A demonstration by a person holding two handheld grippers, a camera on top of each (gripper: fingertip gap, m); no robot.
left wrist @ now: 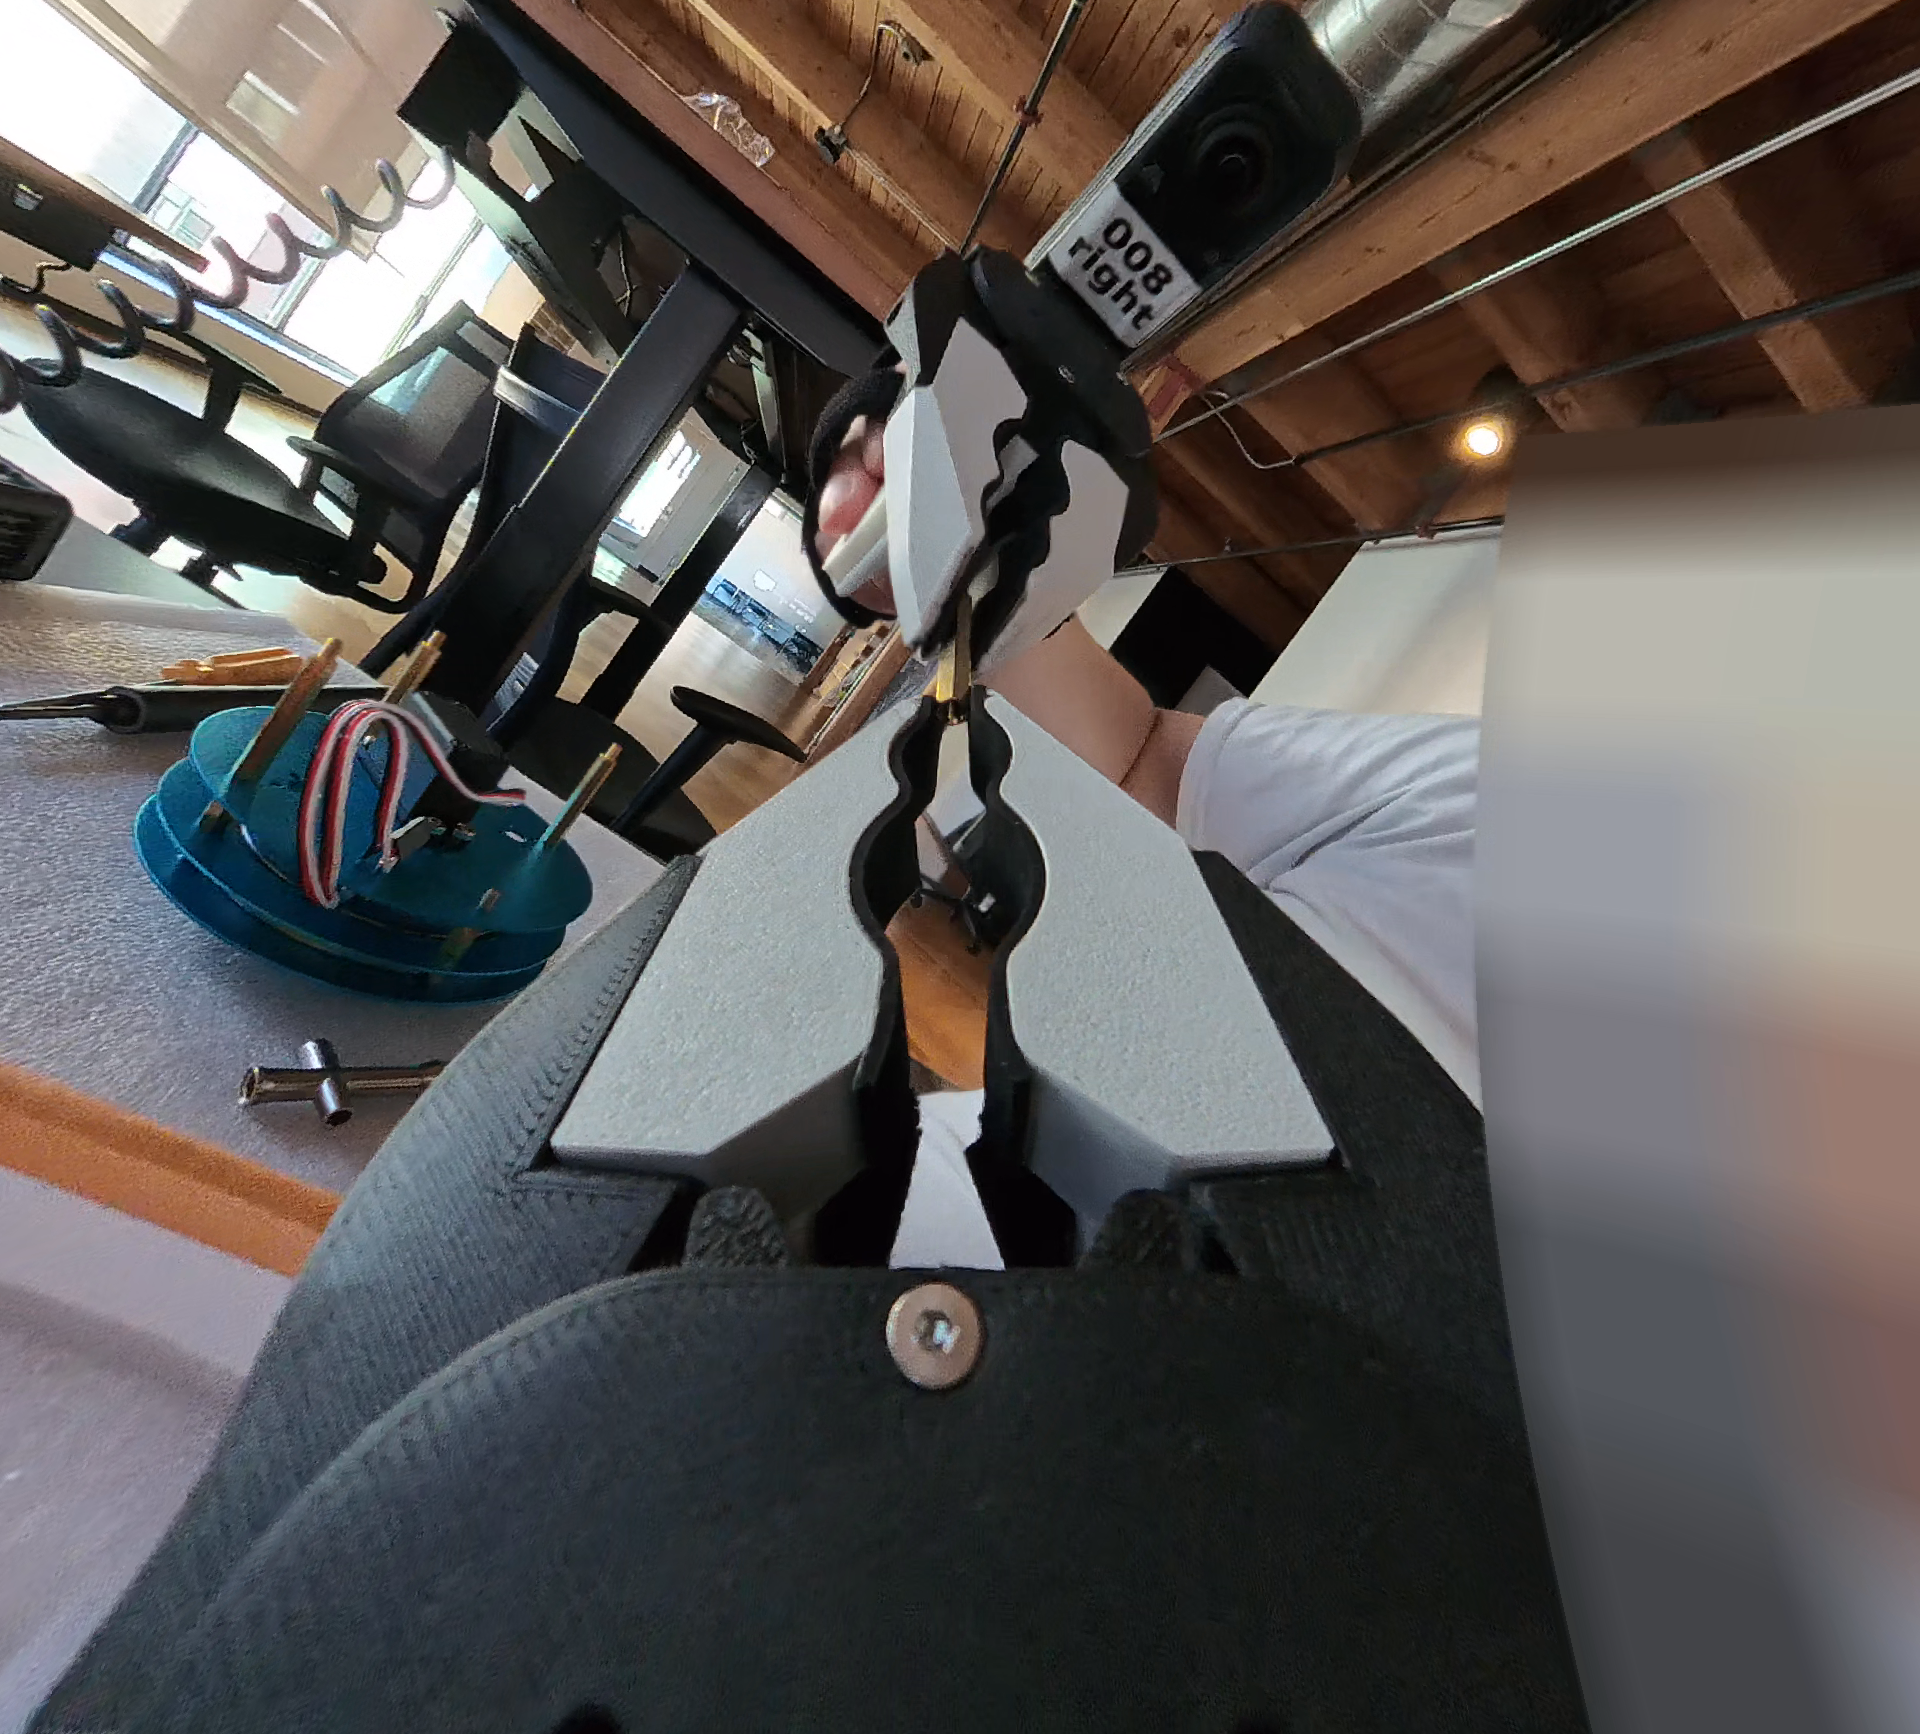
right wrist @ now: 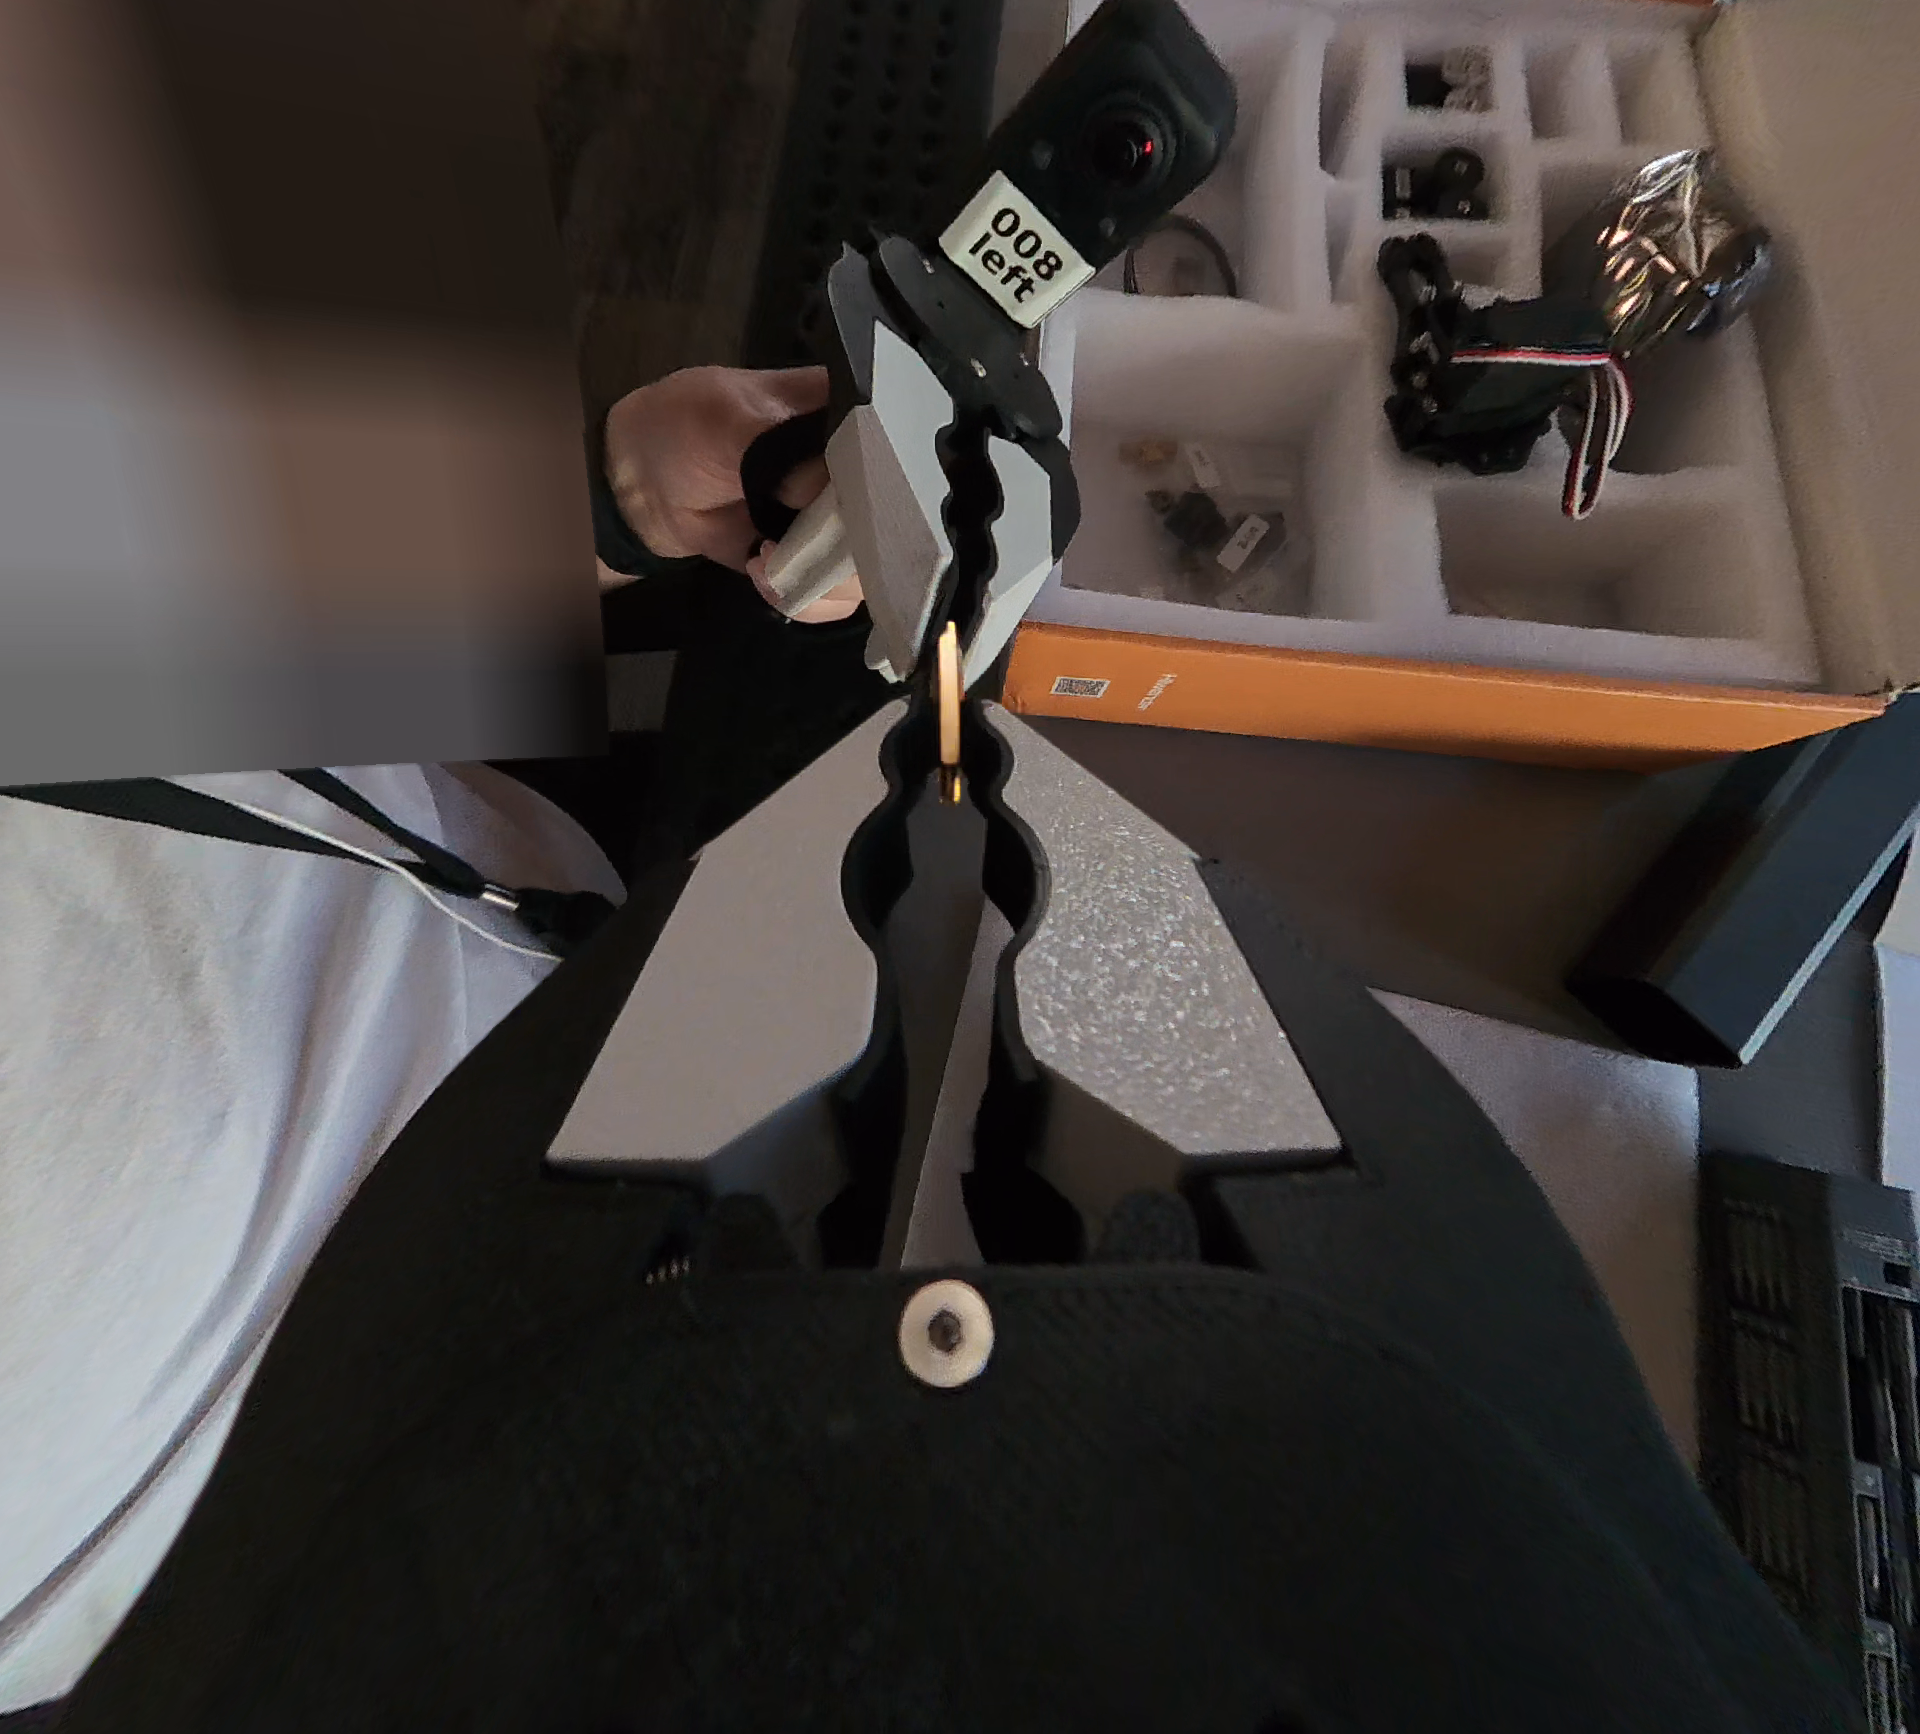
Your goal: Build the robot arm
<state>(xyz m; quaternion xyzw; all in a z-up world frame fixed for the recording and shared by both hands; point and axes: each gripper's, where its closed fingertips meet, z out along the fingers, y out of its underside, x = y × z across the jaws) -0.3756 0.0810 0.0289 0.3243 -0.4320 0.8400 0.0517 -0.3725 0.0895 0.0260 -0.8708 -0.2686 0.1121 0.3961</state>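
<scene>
A slim brass standoff [right wrist: 948, 713] hangs in the air between the two grippers, which meet tip to tip. My right gripper [right wrist: 948, 754] is shut on its lower part. My left gripper [left wrist: 951, 716] is closed on its other end [left wrist: 954, 676]. The left gripper also shows in the right wrist view [right wrist: 940, 645], and the right gripper in the left wrist view [left wrist: 961, 630], each held by a hand. A blue round plate assembly [left wrist: 353, 853] with upright brass standoffs and red-white wires sits on the grey table to the left.
A small cross-shaped socket wrench [left wrist: 332, 1076] and a black-handled tool [left wrist: 135, 708] lie near the blue assembly. An orange-edged box [right wrist: 1403, 708] with a white foam tray holds a black servo claw [right wrist: 1475, 375]. A black box [right wrist: 1745, 905] and a bit case [right wrist: 1808, 1372] lie at right. My left and right fingertips are right by each other. Left tips and right tips are each some 35 centimetres from the bit case [right wrist: 1808, 1372].
</scene>
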